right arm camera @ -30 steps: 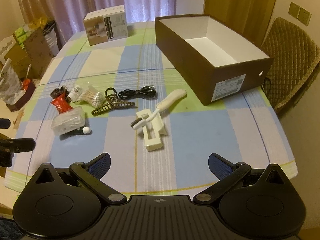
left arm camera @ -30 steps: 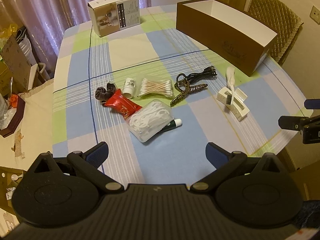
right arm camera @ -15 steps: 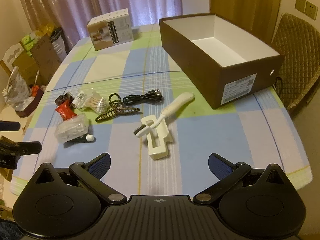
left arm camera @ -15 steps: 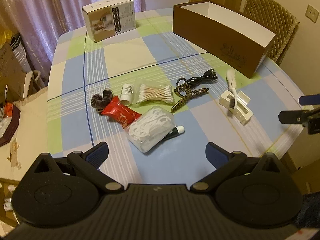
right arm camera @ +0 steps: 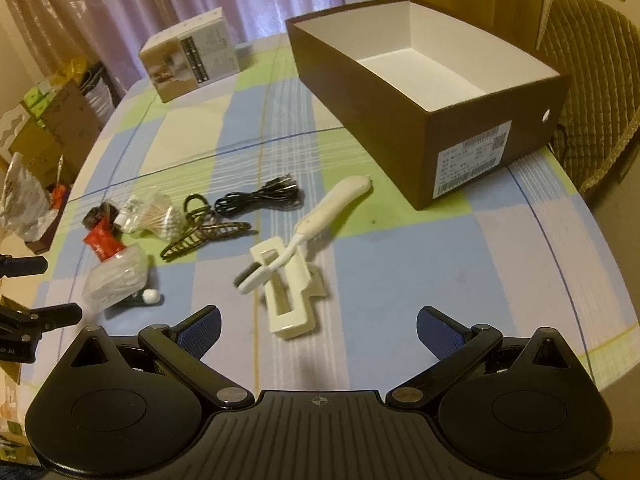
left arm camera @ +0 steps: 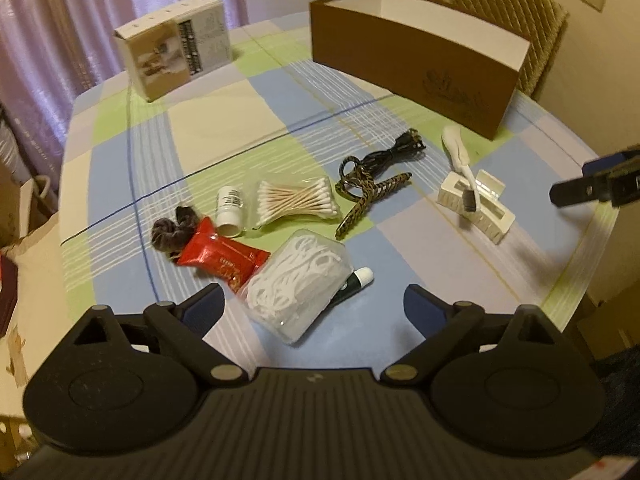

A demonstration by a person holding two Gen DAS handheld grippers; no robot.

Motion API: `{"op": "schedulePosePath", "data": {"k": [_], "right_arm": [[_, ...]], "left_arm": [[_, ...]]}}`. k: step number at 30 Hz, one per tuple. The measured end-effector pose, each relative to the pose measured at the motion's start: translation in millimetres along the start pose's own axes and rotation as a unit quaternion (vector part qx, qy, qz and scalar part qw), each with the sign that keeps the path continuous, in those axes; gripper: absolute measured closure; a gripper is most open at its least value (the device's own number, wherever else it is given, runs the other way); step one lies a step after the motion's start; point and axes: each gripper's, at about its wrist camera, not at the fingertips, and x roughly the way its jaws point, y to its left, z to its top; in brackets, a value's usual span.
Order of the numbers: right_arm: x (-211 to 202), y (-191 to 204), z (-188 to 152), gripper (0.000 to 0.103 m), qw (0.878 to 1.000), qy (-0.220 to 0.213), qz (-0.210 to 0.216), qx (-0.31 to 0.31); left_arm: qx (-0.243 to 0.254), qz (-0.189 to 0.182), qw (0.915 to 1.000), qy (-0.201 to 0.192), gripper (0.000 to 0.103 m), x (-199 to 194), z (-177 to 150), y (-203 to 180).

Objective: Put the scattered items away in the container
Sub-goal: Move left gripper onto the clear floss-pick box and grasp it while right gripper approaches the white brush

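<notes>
Both grippers had drawn closer to the table since the earlier frames, so the scattered things loomed larger in each view, while nothing on the cloth itself had shifted. No part of the tidying was done: the brown box [right arm camera: 424, 92] showed only its bare white inside, and every item lay out on the checked tablecloth [left arm camera: 280, 120].

The left gripper [left arm camera: 312, 300] hung with its jaws spread wide and nothing between them. Directly ahead of it, almost between the fingertips, lay the clear packet of white floss picks [left arm camera: 298, 284], with a small dark tube [left arm camera: 354, 284] tucked against its right side and a red packet [left arm camera: 222, 258] touching its left. Farther ahead sat the brown hair tie [left arm camera: 172, 232], the little white bottle [left arm camera: 230, 212], the bag of cotton swabs [left arm camera: 298, 200], the patterned hair clip [left arm camera: 368, 196] and the black cable [left arm camera: 392, 154]. The box stood well beyond, ahead and to the right.

The right gripper [right arm camera: 318, 324] was likewise spread wide and empty. Just ahead of it, slightly left of centre, lay the white hair claw [right arm camera: 290, 294], with the white-handled brush [right arm camera: 316, 220] resting across it, its handle pointing toward the box ahead and to the right. By my judgement these two were its nearest pickings, and the whole job remained.
</notes>
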Motion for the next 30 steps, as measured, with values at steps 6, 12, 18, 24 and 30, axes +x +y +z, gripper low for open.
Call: {"op": "schedulePosePath", "data": {"k": [6,12,18,24,30], "right_arm": [[17.0,-16.2,5.0,0.002,1.000,0.020,-0.019,0.015],[29.2,-31.2,7.8,0.002,0.998,0.040,-0.035,0.034],[34.8,-37.7,9.2,0.002,0.997,0.051,-0.038,0.054],[40.7,-41.0,10.5,0.002,0.995,0.058,-0.040,0.065],[43.7,-39.9,11.4,0.002,0.996,0.059,-0.036,0.063]], "left_arm": [[0.030,-0.027,0.9989,0.024,0.013,28.9,8.9,12.8],[0.065,-0.069,0.9941,0.053,0.021,56.0,18.3,27.5],[0.077,-0.111,0.9875,0.081,0.022,79.7,27.6,38.1],[0.082,-0.134,0.9824,0.102,0.034,97.2,31.6,40.7],[0.077,-0.156,0.9801,0.095,0.049,98.4,32.0,44.5]]}}
